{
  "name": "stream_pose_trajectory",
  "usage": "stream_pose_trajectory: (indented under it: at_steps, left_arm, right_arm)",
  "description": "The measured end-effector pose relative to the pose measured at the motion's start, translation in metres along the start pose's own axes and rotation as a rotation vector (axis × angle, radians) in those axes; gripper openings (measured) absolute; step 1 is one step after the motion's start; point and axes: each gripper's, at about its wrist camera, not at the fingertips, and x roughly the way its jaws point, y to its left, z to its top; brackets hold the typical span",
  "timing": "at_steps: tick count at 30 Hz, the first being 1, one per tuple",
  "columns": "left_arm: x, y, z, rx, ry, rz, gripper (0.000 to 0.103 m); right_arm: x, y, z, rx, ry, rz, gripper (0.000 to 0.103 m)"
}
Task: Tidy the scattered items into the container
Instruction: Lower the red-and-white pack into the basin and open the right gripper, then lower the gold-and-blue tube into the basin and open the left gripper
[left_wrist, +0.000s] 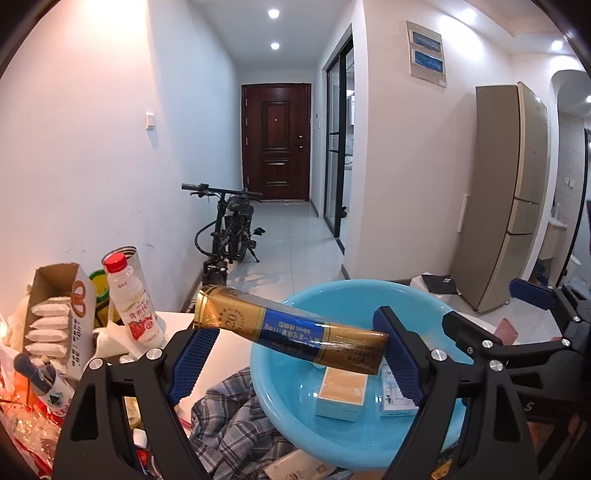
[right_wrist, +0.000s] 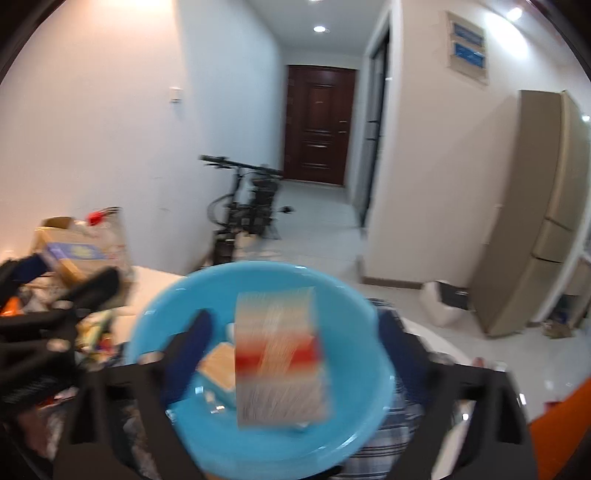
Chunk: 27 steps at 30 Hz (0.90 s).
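Black arms of the left gripper (left_wrist: 295, 354) fill the lower edge of the left wrist view; its blue-padded jaws clamp a long gold-and-blue carton (left_wrist: 291, 328) by its ends, held crosswise over the near rim of the blue basin (left_wrist: 369, 439). Two small boxes (left_wrist: 341, 393) lie on the basin floor, one partly hidden behind the right pad. At left, a red-capped drink bottle (left_wrist: 131, 295) and an open cardboard box (left_wrist: 59, 317) stand among clutter cut off by the frame edge (packaging there is too crowded to identify). A plaid cloth (left_wrist: 229, 413) lies against the basin on the white surface (left_wrist: 221, 354).

In the right wrist view, the right gripper (right_wrist: 291, 354) stands with jaws wide apart, touching nothing. Between them a tan box with a red band (right_wrist: 279, 354) appears smeared by motion blur above the basin; its print is unreadable, and whether it rests on anything cannot be told.
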Motion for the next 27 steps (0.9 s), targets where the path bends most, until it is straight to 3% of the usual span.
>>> stream_pose_trajectory:
  at_steps: [4, 27]
  left_arm:
    - [-0.001, -0.002, 0.0, 0.004, -0.005, 0.003, 0.084]
    - [0.002, -0.015, -0.002, 0.026, 0.0, -0.023, 0.084]
  right_arm:
    - [-0.002, -0.007, 0.001, 0.029, 0.005, 0.041, 0.103]
    - [0.001, -0.013, -0.001, 0.012, 0.03, -0.073, 0.103]
